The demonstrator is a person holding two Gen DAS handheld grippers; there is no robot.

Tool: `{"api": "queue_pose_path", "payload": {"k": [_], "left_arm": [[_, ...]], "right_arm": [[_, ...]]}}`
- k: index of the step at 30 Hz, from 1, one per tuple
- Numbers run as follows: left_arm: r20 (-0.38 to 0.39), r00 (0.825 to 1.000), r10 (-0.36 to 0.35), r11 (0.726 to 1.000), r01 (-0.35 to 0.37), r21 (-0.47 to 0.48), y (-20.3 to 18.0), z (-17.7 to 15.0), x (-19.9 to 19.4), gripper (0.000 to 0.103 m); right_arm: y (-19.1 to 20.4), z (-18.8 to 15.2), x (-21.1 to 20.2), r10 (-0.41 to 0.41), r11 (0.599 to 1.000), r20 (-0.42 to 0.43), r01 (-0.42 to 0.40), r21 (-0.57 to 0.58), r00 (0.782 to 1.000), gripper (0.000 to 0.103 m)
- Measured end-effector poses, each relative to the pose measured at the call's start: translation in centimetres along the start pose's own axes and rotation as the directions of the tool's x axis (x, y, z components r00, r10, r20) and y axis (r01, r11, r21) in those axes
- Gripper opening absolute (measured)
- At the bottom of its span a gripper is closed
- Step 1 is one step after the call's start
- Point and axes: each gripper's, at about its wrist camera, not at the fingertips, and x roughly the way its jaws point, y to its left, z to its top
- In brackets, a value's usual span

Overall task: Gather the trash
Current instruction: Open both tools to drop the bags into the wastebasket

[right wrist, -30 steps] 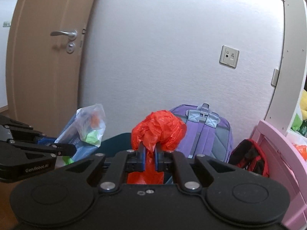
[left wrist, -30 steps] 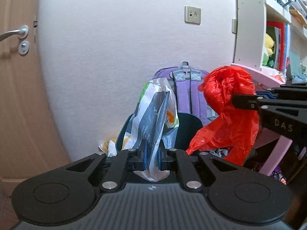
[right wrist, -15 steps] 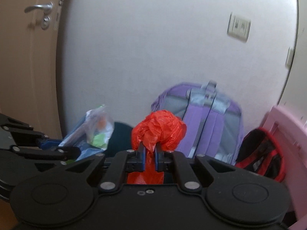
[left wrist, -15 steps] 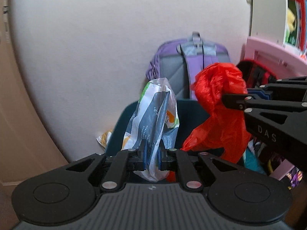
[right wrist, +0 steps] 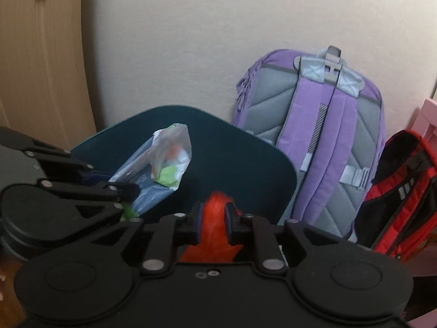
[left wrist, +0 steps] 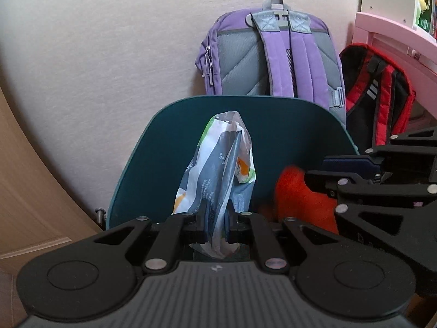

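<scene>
My left gripper [left wrist: 217, 213] is shut on a printed white, grey and green plastic wrapper bag [left wrist: 221, 164], which stands up in front of the raised lid of a teal bin [left wrist: 286, 125]. The right wrist view shows the same wrapper bag [right wrist: 161, 169] at the left, in the left gripper [right wrist: 120, 184]. My right gripper [right wrist: 213, 213] is opening. A red plastic bag [right wrist: 213, 235] sits blurred between its jaws, mostly below them. From the left, the right gripper [left wrist: 318, 169] is just above the red bag [left wrist: 300, 199]. The bin's inside is hidden.
A purple backpack [left wrist: 273, 54] and a red and black backpack [left wrist: 382, 95] lean on the wall behind the bin. Pink furniture [left wrist: 396, 30] stands at the right. A wooden door [right wrist: 35, 54] is at the left.
Both grippers have come down and closer to the teal bin. The right jaws have spread a little, and the red bag's bunched top has sunk between them.
</scene>
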Motion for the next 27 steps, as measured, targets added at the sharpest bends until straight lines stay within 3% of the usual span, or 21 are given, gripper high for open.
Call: {"api": "queue_pose_path", "payload": {"k": [5, 8, 12, 13, 27], "left_arm": [[-0.028, 1.000, -0.012, 1.000, 0.011, -0.013, -0.1, -0.1, 0.4, 0.011], [-0.041, 0.999, -0.009, 1.000, 0.008, -0.022, -0.1, -0.3, 0.2, 0.021], [-0.007, 1.000, 0.015, 0.999, -0.016, -0.041, -0.1, -0.5, -0.9, 0.068], [0.009, 1.000, 0.021, 0.999, -0.021, -0.046, -0.1, -0.6, -1.5, 0.070], [0.081, 0.997, 0.009, 0.998, -0.004, -0.063, -0.2, -2.8, -10.7, 0.070]], "right_arm": [[-0.3, 0.0, 0.0, 0.002, 1.000, -0.004, -0.002, 0.004, 1.000, 0.021], [-0.5, -0.2, -0.5, 0.001, 1.000, 0.006, -0.001, 0.012, 1.000, 0.026], [-0.7, -0.4, -1.6, -0.002, 1.000, 0.015, 0.002, 0.009, 1.000, 0.030], [-0.7, -0.5, -2.0, -0.005, 1.000, 0.017, 0.005, 0.007, 1.000, 0.031], [0.6, -1.9, -11.3, -0.002, 1.000, 0.081, 0.002, 0.006, 0.997, 0.044]]}}
